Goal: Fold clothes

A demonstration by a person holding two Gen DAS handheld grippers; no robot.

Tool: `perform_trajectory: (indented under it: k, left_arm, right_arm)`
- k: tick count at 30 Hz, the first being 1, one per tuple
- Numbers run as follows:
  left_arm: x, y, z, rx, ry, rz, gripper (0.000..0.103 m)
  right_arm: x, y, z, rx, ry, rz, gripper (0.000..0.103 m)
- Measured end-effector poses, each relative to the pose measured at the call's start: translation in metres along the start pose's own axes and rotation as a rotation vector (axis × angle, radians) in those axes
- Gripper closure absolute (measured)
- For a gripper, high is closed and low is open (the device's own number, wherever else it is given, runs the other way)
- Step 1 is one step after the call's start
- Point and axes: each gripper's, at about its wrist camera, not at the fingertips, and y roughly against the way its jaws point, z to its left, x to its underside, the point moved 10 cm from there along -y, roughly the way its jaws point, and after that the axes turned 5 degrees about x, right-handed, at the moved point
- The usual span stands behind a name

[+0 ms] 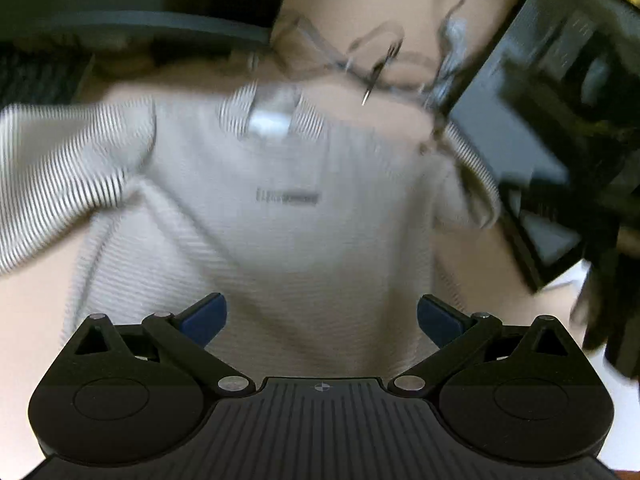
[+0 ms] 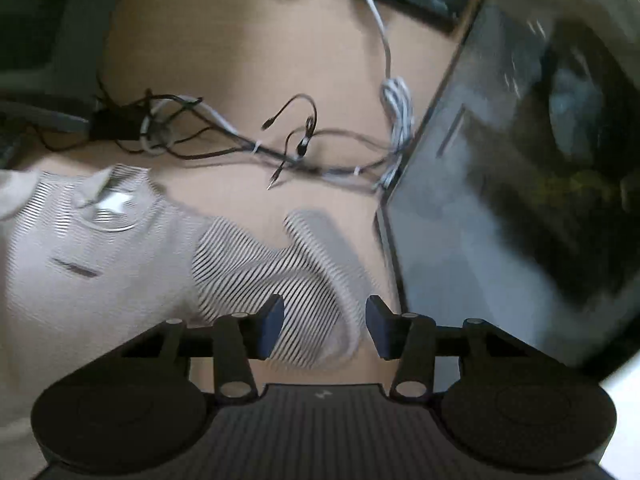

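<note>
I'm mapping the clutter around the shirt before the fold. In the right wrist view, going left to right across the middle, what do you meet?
Striped shirt's collar → its striped sleeve → tangle of black cables → coiled white cable → dark box.

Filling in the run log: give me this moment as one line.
task: fold clothes | shirt: flat on table, sleeve bunched | left tongs: open, over hem | right tongs: open, at sleeve

Looking down along each gripper, left wrist view hovering close over shirt (image 1: 280,208); right wrist view facing farther right, sharing shirt (image 2: 92,264) and cables (image 2: 280,148).
</note>
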Motion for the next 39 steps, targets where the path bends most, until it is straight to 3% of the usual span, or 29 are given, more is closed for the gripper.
perform_trajectory:
  k: [4,7,11,13,14,15,18,24,28,32,39]
  left_arm:
    - [0.004,-0.008,0.006,0.002,0.039,0.019,0.000]
    - [0.005,-0.009,0.004,0.004,0.033,0.017,0.000]
    - [0.006,-0.007,0.002,0.010,0.018,0.016,0.000]
    - [0.006,-0.005,0.004,0.022,0.024,0.017,0.000]
    - [0.006,-0.003,0.006,0.032,0.031,0.017,0.000]
    - [0.006,-0.002,0.007,0.044,0.040,0.015,0.000]
    - [0.004,0.001,0.011,0.083,0.066,0.009,0.000]
    - [-0.002,0.005,0.013,0.113,0.110,-0.004,0.000]
    - [-0.015,0.027,-0.011,0.122,0.010,-0.086,0.000]
    - [-0.019,0.052,-0.022,0.078,-0.058,-0.146,0.000]
    - [-0.009,0.081,-0.001,-0.005,-0.022,-0.192,0.000]
  right_arm:
    - [-0.023,-0.030,0.001,0.053,0.074,-0.035,0.056]
    - [-0.037,-0.055,0.002,0.081,0.071,-0.050,0.042]
    - [-0.040,-0.090,0.019,0.060,0.113,-0.018,0.041]
    - [-0.039,-0.103,0.027,0.067,0.156,-0.015,0.060]
    - [-0.039,-0.109,0.030,0.069,0.174,-0.012,0.087]
    - [-0.038,-0.110,0.028,0.060,0.161,0.000,0.092]
    - [-0.046,-0.094,0.010,0.041,0.077,-0.021,0.093]
    - [-0.082,-0.004,-0.066,0.073,-0.133,-0.172,0.093]
    - [-0.103,0.051,-0.097,0.081,-0.201,-0.274,0.093]
    - [-0.117,0.079,-0.093,0.012,-0.258,-0.318,0.093]
    - [-0.134,0.109,-0.027,-0.136,-0.211,-0.371,0.093]
